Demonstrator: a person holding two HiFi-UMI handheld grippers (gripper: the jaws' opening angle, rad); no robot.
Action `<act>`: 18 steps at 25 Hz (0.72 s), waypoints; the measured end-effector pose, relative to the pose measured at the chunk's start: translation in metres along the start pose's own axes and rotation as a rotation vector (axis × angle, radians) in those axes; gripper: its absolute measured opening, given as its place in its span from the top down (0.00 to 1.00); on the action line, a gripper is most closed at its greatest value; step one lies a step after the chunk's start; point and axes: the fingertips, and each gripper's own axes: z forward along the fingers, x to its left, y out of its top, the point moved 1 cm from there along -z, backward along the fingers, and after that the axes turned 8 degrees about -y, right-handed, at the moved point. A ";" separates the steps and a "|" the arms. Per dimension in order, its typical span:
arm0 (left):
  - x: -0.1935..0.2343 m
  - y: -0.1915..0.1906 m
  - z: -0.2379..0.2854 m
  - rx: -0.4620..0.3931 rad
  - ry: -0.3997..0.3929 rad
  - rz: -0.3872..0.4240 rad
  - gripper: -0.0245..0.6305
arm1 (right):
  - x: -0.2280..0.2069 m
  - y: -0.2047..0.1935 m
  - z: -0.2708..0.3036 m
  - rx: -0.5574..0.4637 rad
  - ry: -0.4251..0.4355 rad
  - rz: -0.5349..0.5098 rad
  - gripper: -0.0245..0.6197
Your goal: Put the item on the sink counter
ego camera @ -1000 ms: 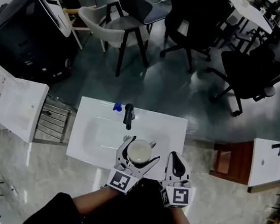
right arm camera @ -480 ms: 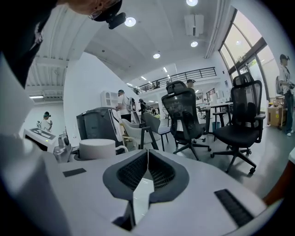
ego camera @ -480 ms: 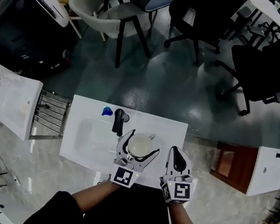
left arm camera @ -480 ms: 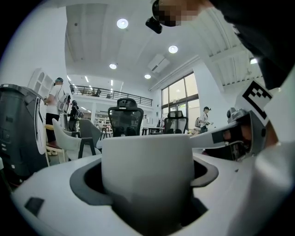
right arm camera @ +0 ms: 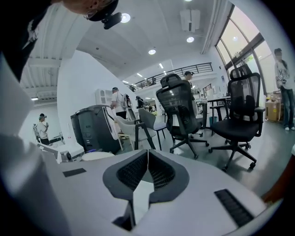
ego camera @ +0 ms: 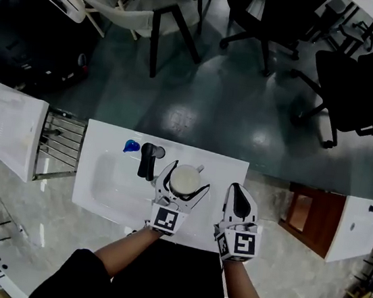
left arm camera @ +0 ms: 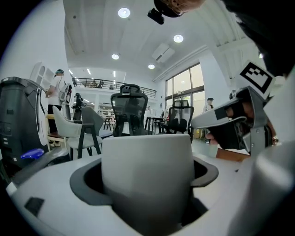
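Note:
My left gripper (ego camera: pixel 184 179) is shut on a white cup (ego camera: pixel 185 178), held upright over the right part of the white sink counter (ego camera: pixel 225 167). From the left gripper view the cup (left arm camera: pixel 147 170) fills the space between the jaws. The right gripper (ego camera: pixel 237 196) hovers just right of the cup over the counter's right end, and its jaws are pressed together with nothing between them (right arm camera: pixel 146 170). The cup's rim (right arm camera: pixel 97 156) shows at the left of the right gripper view.
A black faucet (ego camera: pixel 147 159) stands at the back of the basin (ego camera: pixel 111 179), with a blue object (ego camera: pixel 130 146) beside it. A metal rack (ego camera: pixel 58 147) and another white unit (ego camera: pixel 14 134) lie left. A brown cabinet (ego camera: pixel 307 219) sits right. Chairs (ego camera: pixel 134 5) stand beyond.
The sink counter has come closer under both grippers. The left gripper with the cup now hangs further over the counter, beside the faucet. The right gripper stays shut alongside.

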 end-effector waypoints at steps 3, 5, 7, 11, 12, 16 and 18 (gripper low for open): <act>0.007 -0.011 0.016 0.000 0.006 -0.005 0.24 | -0.009 0.001 0.011 0.015 -0.025 0.025 0.91; 0.011 -0.018 0.024 -0.004 0.010 -0.006 0.24 | -0.011 -0.004 0.016 0.018 -0.022 0.027 0.91; 0.016 -0.025 0.033 0.001 0.015 -0.010 0.24 | -0.008 -0.010 0.021 0.033 -0.007 0.018 0.91; 0.025 -0.044 0.048 0.050 0.031 -0.001 0.24 | 0.007 -0.026 0.029 0.085 0.048 -0.005 0.91; 0.027 -0.047 0.051 0.067 0.036 0.001 0.24 | 0.009 -0.030 0.030 0.095 0.056 -0.003 0.91; 0.033 -0.064 0.061 0.095 0.042 0.013 0.24 | -0.006 -0.043 0.037 0.105 0.018 0.030 0.91; 0.036 -0.076 0.065 0.126 0.035 0.018 0.24 | -0.014 -0.047 0.039 0.110 0.003 0.031 0.91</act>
